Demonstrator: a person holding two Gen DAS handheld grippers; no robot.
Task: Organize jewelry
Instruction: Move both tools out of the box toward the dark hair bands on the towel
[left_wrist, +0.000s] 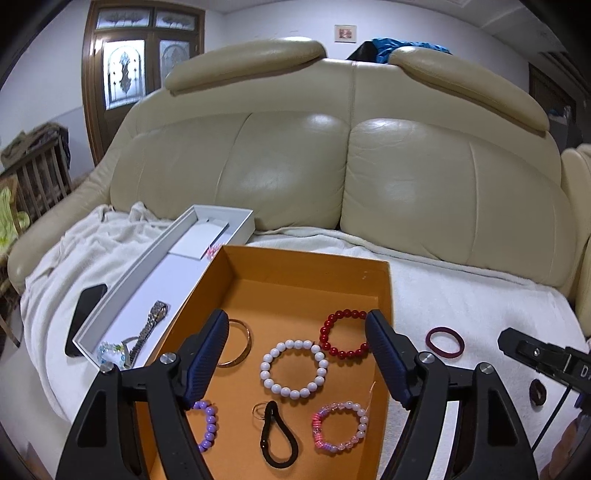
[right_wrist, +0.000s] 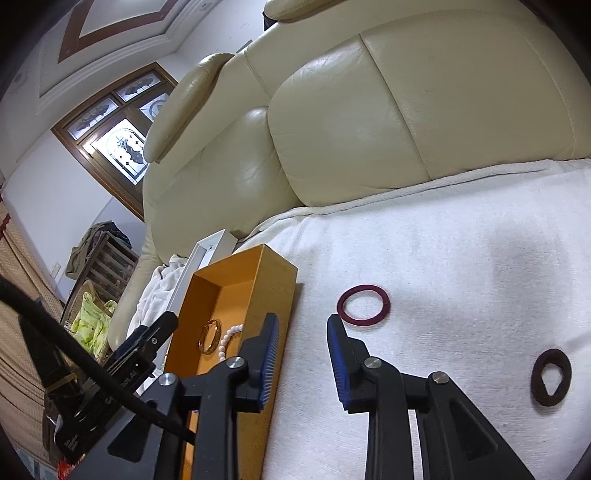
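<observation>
The orange box (left_wrist: 384, 295) lay on the white blanket (left_wrist: 480, 306) over the sofa seat, its long axis running toward the backrest, with the white box (left_wrist: 147, 258) along its left wall. Both tongs stood spread and empty: the left gripper (left_wrist: 297, 325) over the orange box, the right gripper (right_wrist: 303, 328) above the blanket just short of the maroon hair tie (right_wrist: 364, 305). Only the left wrist view showed the white bead bracelet (left_wrist: 294, 369), red bead bracelet (left_wrist: 343, 335) and watch (left_wrist: 149, 328); the dark scrunchie (right_wrist: 551, 377) showed clearly in the right.
</observation>
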